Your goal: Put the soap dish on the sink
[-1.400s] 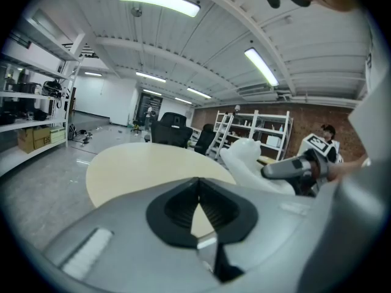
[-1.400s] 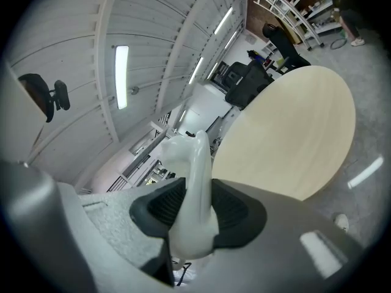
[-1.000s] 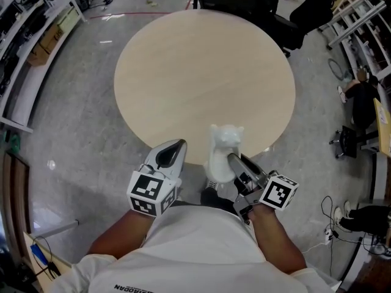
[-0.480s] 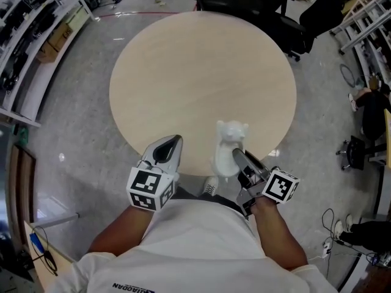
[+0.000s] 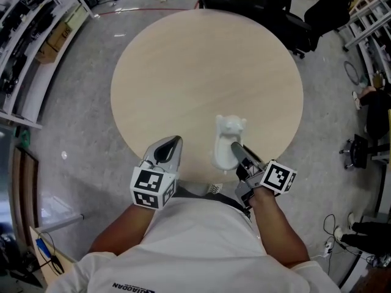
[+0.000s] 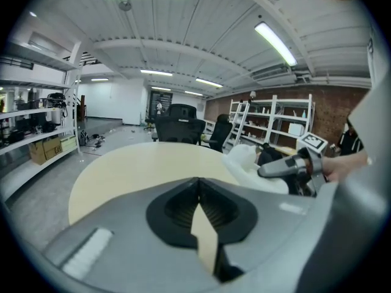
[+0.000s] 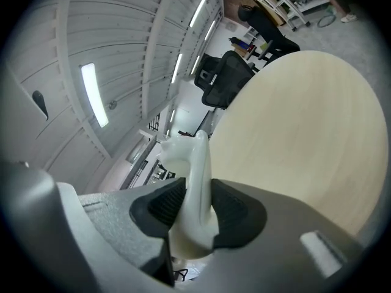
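The right gripper [image 5: 240, 154] is pinching the white soap dish [image 5: 227, 140] by its thin wall above the round table's [image 5: 201, 72] near edge, the left gripper [image 5: 166, 151] is hanging alongside, closed and empty; no sink is showing, so holding firm and lowering slowly seems wise.

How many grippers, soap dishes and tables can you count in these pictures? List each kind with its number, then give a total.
Grippers: 2, the left gripper and the right gripper
Soap dishes: 1, the white soap dish between the right gripper's jaws
Tables: 1, the round table
Total: 4
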Tool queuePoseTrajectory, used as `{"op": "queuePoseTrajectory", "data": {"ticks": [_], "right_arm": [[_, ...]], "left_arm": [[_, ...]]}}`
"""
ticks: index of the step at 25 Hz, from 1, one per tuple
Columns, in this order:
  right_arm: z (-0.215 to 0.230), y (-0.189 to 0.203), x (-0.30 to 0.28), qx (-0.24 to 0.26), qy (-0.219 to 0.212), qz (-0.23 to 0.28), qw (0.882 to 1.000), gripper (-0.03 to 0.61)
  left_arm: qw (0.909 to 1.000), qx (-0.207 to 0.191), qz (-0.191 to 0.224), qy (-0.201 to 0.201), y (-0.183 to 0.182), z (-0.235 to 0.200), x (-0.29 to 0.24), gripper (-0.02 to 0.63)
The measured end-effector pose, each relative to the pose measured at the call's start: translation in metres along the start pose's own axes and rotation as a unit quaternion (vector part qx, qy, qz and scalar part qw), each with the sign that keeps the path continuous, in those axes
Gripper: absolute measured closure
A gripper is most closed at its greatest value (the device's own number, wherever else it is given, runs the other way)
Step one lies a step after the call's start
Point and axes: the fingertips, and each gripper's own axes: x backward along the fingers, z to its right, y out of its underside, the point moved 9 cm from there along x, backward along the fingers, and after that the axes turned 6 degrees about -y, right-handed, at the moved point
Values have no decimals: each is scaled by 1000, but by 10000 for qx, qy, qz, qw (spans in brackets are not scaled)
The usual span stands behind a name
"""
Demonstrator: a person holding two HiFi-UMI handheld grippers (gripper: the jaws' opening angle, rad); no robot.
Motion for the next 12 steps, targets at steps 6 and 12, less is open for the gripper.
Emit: {"op": "queuePoseTrajectory", "data": {"ticks": [6,12], "right_arm": [[14,7,-35,-245,530,-30,9983,443],[45,28,-77,-551,1283,-319,9897,443]], "left_arm": [[9993,-80,-177,331,0,-24,-14,606],[9981,30,-376,487,9,-54,-22,606]]}}
